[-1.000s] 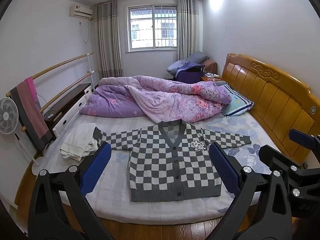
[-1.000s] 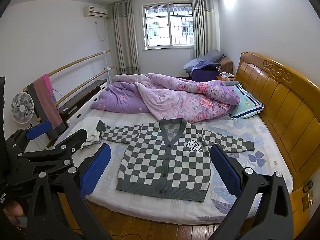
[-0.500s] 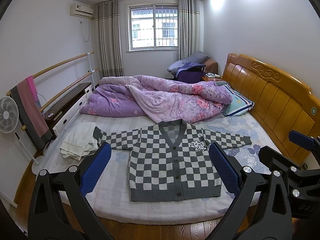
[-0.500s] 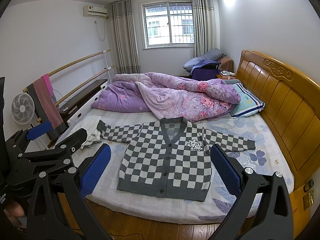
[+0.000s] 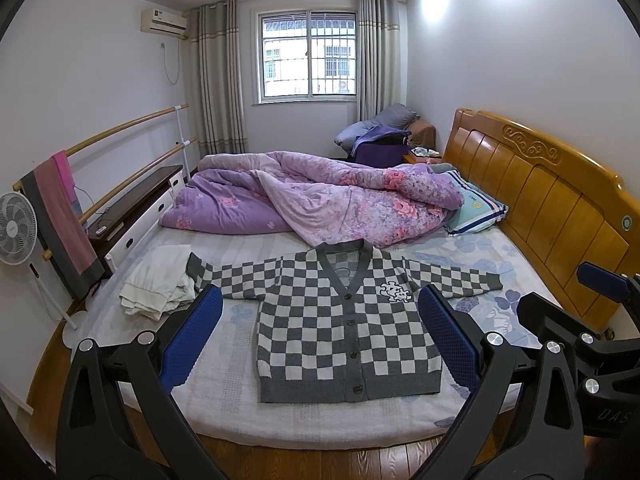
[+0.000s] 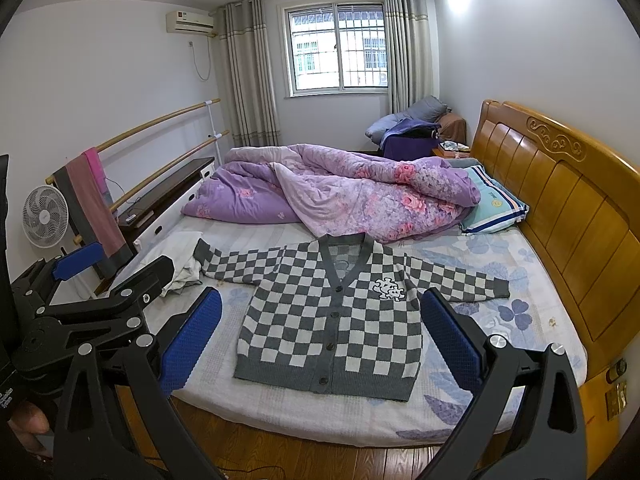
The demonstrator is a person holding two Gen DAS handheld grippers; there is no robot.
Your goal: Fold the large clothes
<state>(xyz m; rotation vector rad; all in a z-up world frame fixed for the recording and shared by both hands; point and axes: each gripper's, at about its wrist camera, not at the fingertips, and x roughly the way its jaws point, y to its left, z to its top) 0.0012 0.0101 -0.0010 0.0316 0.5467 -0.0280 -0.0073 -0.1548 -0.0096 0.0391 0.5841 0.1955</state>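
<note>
A grey and white checked cardigan (image 5: 344, 320) (image 6: 332, 320) lies flat and buttoned on the bed (image 5: 224, 360) (image 6: 224, 352), sleeves spread to both sides. My left gripper (image 5: 320, 336) is held well short of the bed's near edge, open, its blue pads wide apart with nothing between them. My right gripper (image 6: 320, 336) is likewise open and empty, back from the bed. The right gripper shows at the right edge of the left wrist view, and the left gripper (image 6: 80, 280) at the left edge of the right wrist view.
A crumpled purple floral duvet (image 5: 320, 200) and a striped pillow (image 5: 476, 208) fill the far half of the bed. A folded white cloth (image 5: 160, 280) lies by the left sleeve. A wooden headboard (image 5: 560, 208) is on the right; a fan (image 5: 16, 228) and rail rack stand left.
Both views have shifted only slightly; the grippers stay open and the cardigan has not moved.
</note>
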